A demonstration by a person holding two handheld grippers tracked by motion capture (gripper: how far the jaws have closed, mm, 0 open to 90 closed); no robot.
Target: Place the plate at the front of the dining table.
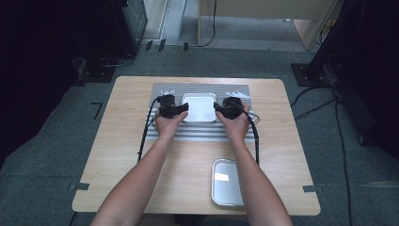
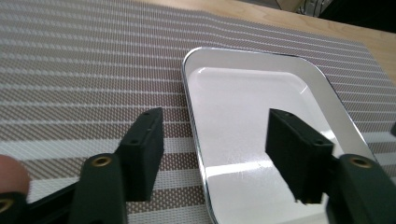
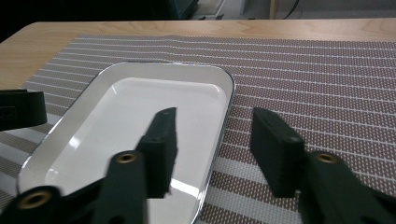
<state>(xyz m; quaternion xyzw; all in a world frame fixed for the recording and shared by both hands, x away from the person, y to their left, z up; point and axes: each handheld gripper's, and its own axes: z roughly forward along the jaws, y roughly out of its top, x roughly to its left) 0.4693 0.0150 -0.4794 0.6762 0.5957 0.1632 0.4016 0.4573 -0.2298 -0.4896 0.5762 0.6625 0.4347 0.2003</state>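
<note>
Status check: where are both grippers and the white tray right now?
Left gripper open, jaws straddling white tray's left rim. Right gripper open, straddling its right rim. Tray flat on striped mat. Metal tray sits near, clear of work.

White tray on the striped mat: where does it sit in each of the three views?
High view: white tray at centre, between the two grippers.
Left gripper view: right of centre, its left rim between the open jaws.
Right gripper view: left of centre, its right rim between the open jaws.
Shared landmark: striped mat.
</note>
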